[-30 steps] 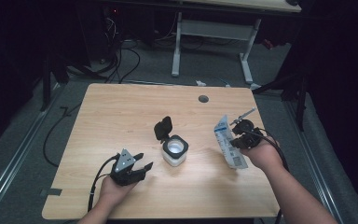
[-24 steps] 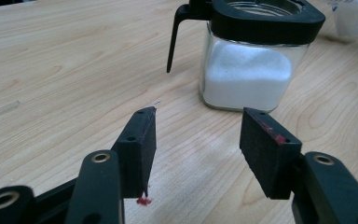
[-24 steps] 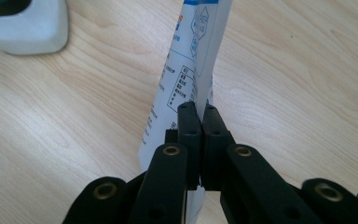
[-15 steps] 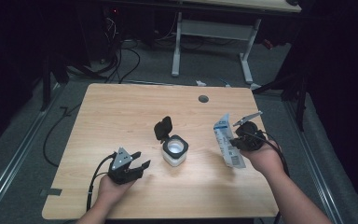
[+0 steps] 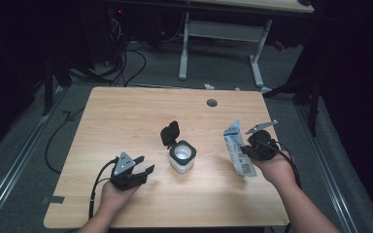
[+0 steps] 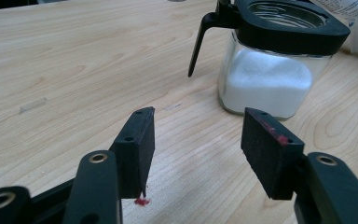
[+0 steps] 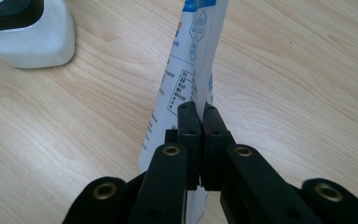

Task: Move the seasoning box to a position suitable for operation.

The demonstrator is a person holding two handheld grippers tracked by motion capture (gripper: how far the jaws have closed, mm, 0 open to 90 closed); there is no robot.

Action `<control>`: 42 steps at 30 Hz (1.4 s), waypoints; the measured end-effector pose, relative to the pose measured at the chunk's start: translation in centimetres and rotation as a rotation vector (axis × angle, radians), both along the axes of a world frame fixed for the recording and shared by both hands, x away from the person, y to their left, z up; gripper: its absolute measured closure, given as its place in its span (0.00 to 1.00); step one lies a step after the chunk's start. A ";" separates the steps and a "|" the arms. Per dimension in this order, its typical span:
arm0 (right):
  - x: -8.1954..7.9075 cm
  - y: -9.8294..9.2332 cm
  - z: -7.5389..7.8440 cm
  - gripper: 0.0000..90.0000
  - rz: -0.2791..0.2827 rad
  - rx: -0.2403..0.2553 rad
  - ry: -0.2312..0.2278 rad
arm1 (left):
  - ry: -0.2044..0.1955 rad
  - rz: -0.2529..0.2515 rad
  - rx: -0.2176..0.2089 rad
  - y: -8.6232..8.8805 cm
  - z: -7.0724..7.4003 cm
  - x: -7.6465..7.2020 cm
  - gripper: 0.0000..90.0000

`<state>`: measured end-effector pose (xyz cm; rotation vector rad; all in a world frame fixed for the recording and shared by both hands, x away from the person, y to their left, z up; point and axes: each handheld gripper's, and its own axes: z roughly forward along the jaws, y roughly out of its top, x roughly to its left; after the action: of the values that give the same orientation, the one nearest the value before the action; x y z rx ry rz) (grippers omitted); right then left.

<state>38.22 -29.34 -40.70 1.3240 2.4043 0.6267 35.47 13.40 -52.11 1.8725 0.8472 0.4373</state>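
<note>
my right gripper (image 7: 199, 109) has its jaws clenched on the white packet (image 7: 189, 70), held upright over the table (image 5: 126, 116); left gripper (image 6: 196, 140) jaws released, glass jar (image 6: 265, 79) just ahead

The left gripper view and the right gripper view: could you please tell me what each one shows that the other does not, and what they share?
The left gripper view alone shows the left hand-held gripper with its jaws open and nothing between them, and the white powder inside the glass jar, whose black lid is flipped open.

The right gripper view alone shows the right hand-held gripper shut on a white and blue printed packet.

Both show the wooden table and the jar, which the right gripper view cuts off at its top left corner.
</note>
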 end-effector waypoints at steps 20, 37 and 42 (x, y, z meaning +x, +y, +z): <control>-0.8 0.0 -0.9 0.99 -0.015 0.104 -0.117 | 0.049 -0.016 -0.006 1.5 -0.1 0.9 0.45; -2.5 -0.3 -2.9 0.99 -0.034 0.180 -0.249 | 0.054 0.025 0.019 3.0 -0.3 1.3 0.44; -2.9 -0.7 -3.5 0.99 -0.053 0.244 -0.290 | 0.060 0.046 0.006 3.8 -0.3 1.4 0.44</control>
<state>35.31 -30.09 -44.24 1.2811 2.1046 1.0468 36.91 17.21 -52.38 1.8831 0.9310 0.4143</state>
